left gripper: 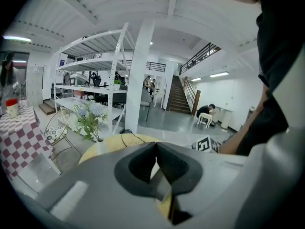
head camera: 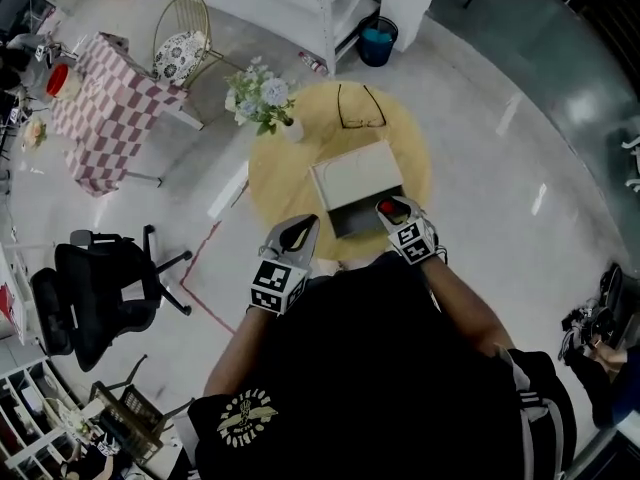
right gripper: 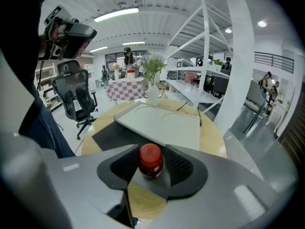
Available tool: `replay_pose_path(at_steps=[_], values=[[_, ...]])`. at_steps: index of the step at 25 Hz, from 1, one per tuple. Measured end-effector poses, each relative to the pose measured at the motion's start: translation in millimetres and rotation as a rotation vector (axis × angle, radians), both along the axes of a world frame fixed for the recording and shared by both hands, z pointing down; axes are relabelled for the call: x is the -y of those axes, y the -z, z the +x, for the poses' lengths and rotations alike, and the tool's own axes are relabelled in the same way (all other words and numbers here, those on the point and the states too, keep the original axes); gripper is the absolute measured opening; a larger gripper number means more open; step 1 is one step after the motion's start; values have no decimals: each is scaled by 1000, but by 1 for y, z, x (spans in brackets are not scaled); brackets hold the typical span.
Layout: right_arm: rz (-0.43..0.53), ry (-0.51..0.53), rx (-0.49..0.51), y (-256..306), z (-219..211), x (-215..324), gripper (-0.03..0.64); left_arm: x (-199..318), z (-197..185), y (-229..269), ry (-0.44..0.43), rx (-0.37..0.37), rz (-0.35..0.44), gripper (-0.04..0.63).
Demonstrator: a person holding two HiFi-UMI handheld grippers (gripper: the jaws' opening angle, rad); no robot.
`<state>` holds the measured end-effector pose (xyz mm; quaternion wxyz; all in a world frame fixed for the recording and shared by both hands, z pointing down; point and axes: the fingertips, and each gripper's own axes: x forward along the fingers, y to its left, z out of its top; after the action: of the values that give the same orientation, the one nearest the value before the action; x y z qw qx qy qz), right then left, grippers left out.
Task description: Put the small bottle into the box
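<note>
A small bottle point(head camera: 387, 208) with a red cap point(right gripper: 150, 155) stands upright between the jaws of my right gripper point(head camera: 393, 211), at the front right corner of the box point(head camera: 352, 173). In the right gripper view a thin gap shows beside the bottle, so the right gripper point(right gripper: 151, 162) is open around it. What the bottle rests on is hidden. The box has a dark inside point(right gripper: 108, 135) and a pale raised lid point(right gripper: 162, 123). It lies on the round yellow table point(head camera: 415, 148). My left gripper point(head camera: 299, 231) hovers at the table's front edge, left of the box, shut and empty point(left gripper: 156, 146).
A white vase of flowers point(head camera: 262, 98) stands at the table's back left, with a black wire-like loop point(head camera: 360, 108) behind the box. On the floor are a black office chair point(head camera: 95, 293), a checkered table point(head camera: 110, 108), a wire chair point(head camera: 180, 48) and a blue bin point(head camera: 378, 40).
</note>
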<state>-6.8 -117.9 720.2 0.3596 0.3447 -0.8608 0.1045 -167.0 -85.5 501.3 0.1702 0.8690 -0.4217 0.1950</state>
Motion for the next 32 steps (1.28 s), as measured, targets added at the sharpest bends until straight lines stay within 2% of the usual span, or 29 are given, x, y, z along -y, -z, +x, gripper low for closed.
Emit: replay_pose_path(at_steps=[1,2,6,11,20,26,32], values=[[1,14,-13,0,1,0,156,0,2,0,4,0,1,0],[-3,31,-22,1,1,1,141,0,5,0,12,1,1,0],[-41,83,15,9,4,4,140,8,19,2,58,-15,-8,0],[-23,179,73,40,16,11,140,21,48,5,108,-33,5,0],[16,164,125,87,92,51,138,38,102,4,197,-42,16,0],[-7,145,66,50,129,88,138,33,119,-7,308,-23,-21,0],[1,209,27,4,122,91,139,2,108,-7,405,35,-51,0]])
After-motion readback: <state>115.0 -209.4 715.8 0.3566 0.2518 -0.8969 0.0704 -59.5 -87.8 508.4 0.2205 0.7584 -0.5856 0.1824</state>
